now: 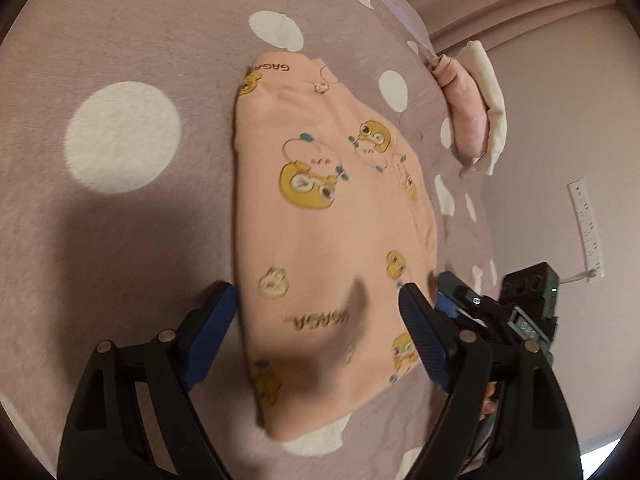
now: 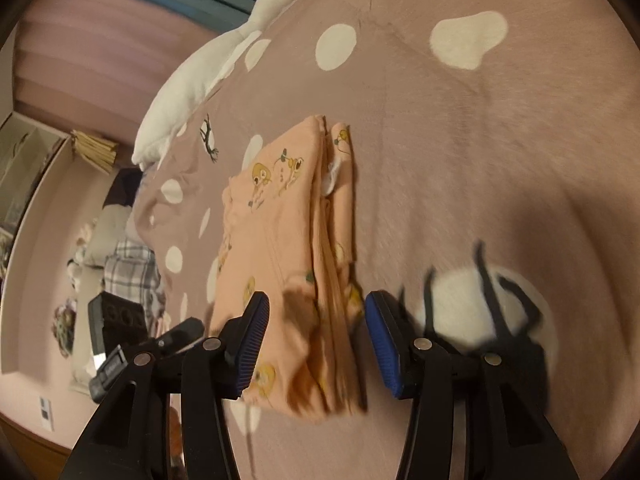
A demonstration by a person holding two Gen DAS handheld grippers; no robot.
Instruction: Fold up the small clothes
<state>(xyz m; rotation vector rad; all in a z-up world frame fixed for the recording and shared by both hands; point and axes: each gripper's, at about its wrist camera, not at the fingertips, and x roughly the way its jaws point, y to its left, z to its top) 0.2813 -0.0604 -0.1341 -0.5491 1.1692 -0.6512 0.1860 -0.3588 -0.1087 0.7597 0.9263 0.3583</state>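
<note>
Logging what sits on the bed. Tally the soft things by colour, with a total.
Peach, printed garment: 1
Pink, folded cloth: 1
Cream, folded cloth: 1
White, plush goose: 1
Total: 4, all on the dotted bedspread.

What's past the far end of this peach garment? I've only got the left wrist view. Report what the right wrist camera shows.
Observer: Beyond the peach garment, a white plush goose lies along the edge of the dotted blanket; your view catches only its head.
Operator: Tell me how the fold looks from that side.
Observer: Stacked layer edges run along the garment's side, so it is folded over more than once.
Operator: Check the right gripper.
Observer: The right gripper is open, its blue fingers either side of the garment's near end, not pressing on it.
Operator: Say what's beside the bed there.
Observer: Plaid fabric is piled at the bedside.
</note>
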